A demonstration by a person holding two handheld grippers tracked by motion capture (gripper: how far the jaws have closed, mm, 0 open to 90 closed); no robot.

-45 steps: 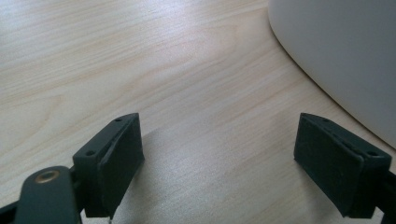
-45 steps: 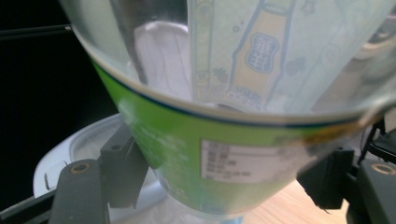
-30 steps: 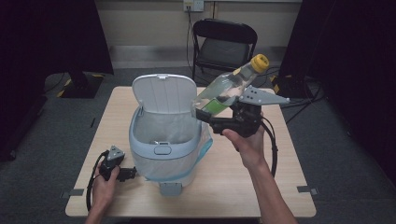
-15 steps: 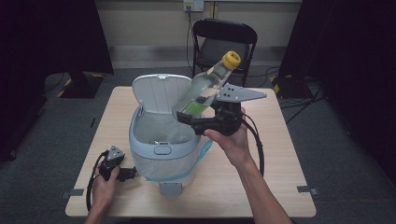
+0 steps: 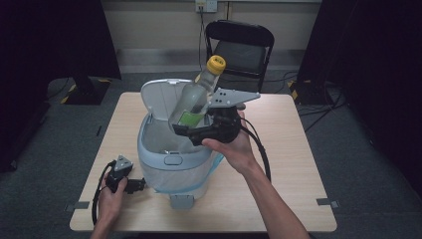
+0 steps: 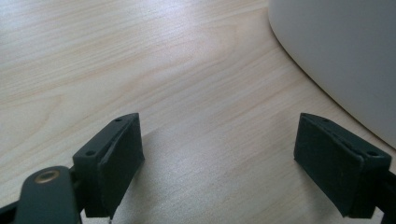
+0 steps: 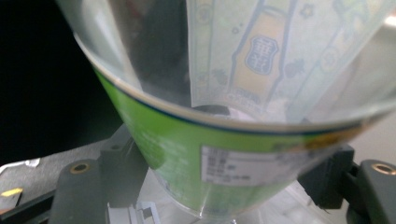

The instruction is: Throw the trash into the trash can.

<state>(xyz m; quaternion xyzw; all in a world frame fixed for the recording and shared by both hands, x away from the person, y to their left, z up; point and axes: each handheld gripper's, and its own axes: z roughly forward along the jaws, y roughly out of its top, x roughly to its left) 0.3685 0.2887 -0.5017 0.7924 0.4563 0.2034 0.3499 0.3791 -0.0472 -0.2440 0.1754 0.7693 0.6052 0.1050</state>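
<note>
We note a pale blue lidded bin (image 5: 171, 164) standing on the wooden counter (image 5: 298, 164), its lid (image 5: 161, 97) swung up at the back. A thin liner bag (image 5: 211, 167) drapes over the rim on the right. The bin's inside looks pale; we cannot tell what lies at the bottom.

Right tool (image 5: 191, 133) pinches a clear plastic bottle (image 5: 191, 102) by its lower, green-labelled part. The bottle tilts, yellow cap (image 5: 216, 64) up and away, base over the bin's open mouth. In the right gripper view the bottle (image 7: 233, 116) sits between the two black jaws and looks empty.

Left tool (image 5: 134, 185) rests on the counter just beside the bin's left wall (image 6: 345, 56), jaws spread wide with nothing between them. A folding chair (image 5: 239, 47) stands beyond the counter.
</note>
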